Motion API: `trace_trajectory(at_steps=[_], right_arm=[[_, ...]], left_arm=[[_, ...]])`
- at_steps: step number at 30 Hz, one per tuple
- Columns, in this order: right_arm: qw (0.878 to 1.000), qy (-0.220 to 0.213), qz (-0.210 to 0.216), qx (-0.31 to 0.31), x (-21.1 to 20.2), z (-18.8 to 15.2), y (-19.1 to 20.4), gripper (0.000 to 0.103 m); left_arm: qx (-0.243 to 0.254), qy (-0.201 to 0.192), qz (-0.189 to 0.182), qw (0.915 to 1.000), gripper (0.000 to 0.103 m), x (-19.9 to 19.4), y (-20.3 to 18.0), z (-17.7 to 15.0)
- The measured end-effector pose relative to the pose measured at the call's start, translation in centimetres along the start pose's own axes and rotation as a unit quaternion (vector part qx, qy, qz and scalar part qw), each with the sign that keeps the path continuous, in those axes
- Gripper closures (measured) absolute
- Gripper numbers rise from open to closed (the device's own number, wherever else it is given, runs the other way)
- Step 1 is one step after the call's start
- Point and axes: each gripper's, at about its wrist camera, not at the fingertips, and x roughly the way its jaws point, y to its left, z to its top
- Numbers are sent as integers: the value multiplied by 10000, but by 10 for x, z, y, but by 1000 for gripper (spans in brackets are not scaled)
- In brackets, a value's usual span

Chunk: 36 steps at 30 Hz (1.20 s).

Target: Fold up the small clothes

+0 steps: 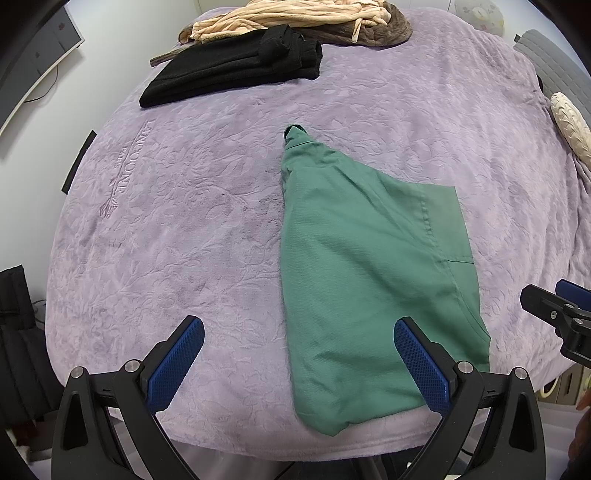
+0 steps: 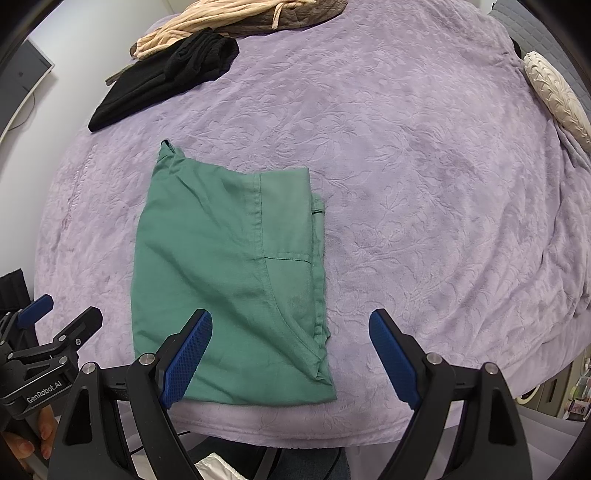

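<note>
Left gripper (image 1: 299,363): spread wide, holding nothing; hovered at the near edge of the bed, right pad over the garment's near corner, left pad over bare blanket.
Right gripper (image 2: 291,358): likewise spread wide and empty; left pad over the garment's near part, right pad over bare blanket beside it.
Green garment (image 2: 225,266): lay partly folded near the front edge of the purple blanket (image 2: 424,184), layered edges stacked along its right side, a narrow twisted end (image 1: 293,133) pointing away toward the far side.
Stage, as judged: one lengthwise fold apparently made; a further fold toward the far end probably next.
Risk, near edge: hem very close to the blanket's drop-off; a pinch taken too shallow could drag the cloth off the bed.
Risk, layers: right-side stack loose and uneven; grabbing only the top layer could peel the fold open.
Risk, blanket: plush pile beneath; a pinch set too deep could catch blanket along with garment.
Risk, far end: twisted tip likely to bunch if folded over unsmoothed.
Black clothing (image 1: 232,66): folded, well beyond the garment toward the far left.
Beige and brown pile (image 1: 295,18): heaped at the far edge, touching the black clothing.
Cream cushion (image 2: 557,96): at the far right edge, well apart from the work.
</note>
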Motion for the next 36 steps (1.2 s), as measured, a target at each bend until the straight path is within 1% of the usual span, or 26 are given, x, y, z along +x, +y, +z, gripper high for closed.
trace_trajectory(at_steps=[24,30,33,36], right_arm=[[10000,14,7,15,0,-1,2,14],[10000,50,12,55,1,-3,5,14],[9999,84,15,75,5,-3,4,14],[9999,113,6,85,7,-4,5,14]], left_arm=[[-20,-4,3,10000,0,-1,-2,0],[-40,28,4,10000,0,0,-3,2],[-75,32,78,9999,0,1,-2,3],[-127,-3,40,9999,0,2,2,1]])
